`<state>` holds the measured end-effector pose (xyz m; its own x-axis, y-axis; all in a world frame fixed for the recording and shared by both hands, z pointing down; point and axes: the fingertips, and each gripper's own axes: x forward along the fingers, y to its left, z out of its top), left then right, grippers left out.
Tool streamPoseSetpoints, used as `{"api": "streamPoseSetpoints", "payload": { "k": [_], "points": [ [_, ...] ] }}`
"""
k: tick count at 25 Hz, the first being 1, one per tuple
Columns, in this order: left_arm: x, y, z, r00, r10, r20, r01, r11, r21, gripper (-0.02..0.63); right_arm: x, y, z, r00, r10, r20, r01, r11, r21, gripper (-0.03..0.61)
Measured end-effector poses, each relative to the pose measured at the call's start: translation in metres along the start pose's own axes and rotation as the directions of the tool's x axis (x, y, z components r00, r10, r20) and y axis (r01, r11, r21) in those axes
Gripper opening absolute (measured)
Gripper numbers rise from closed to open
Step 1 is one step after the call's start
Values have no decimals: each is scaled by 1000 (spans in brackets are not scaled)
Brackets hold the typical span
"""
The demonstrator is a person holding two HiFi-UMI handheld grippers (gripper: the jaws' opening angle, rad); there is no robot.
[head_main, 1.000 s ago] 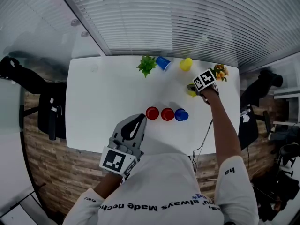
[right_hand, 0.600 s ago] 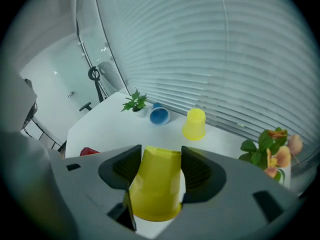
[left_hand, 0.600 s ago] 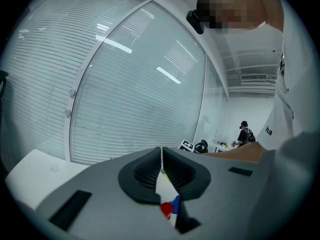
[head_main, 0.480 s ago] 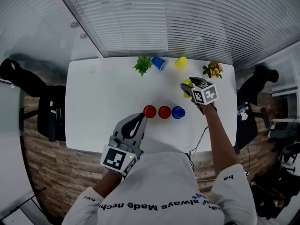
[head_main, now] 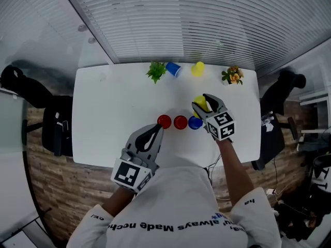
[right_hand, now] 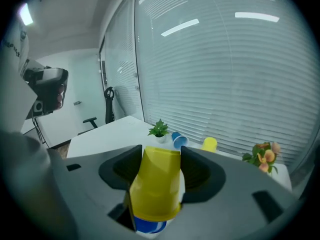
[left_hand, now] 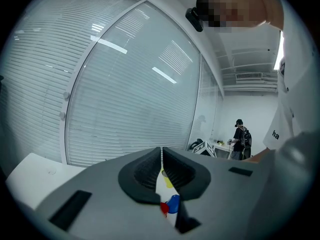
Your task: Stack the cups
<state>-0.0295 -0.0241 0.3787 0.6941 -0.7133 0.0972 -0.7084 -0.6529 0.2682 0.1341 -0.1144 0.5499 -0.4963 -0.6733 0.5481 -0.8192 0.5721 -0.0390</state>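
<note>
Two red cups and a blue cup stand upside down in a row on the white table. My right gripper is shut on an upside-down yellow cup and holds it in the air just behind the blue cup. In the right gripper view the yellow cup fills the gap between the jaws, with the blue cup showing under its rim. My left gripper hovers shut and empty at the table's near edge, left of the row. Through its jaws a red cup and the blue cup show.
At the table's far edge stand a small green plant, a blue cup lying on its side, an upside-down yellow cup and a pot of orange flowers. Window blinds run behind the table. Black chairs stand at both ends.
My right gripper has carried the yellow cup up from the table's back right and toward the near left, close to the blue cup in the row. The left gripper has barely moved.
</note>
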Motion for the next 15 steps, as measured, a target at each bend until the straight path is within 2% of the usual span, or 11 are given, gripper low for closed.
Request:
{"api": "streamPoseSetpoints", "payload": {
  "k": [7, 15],
  "points": [
    [-2, -3, -1, 1000, 0, -6, 0, 1000, 3, 29, -13, 26, -3, 989, -74, 130, 75, 997, -6, 256],
    [-4, -5, -2, 1000, 6, -9, -5, 1000, 4, 29, -22, 46, -8, 953, -176, 246, 186, 982, -17, 256]
  ]
}}
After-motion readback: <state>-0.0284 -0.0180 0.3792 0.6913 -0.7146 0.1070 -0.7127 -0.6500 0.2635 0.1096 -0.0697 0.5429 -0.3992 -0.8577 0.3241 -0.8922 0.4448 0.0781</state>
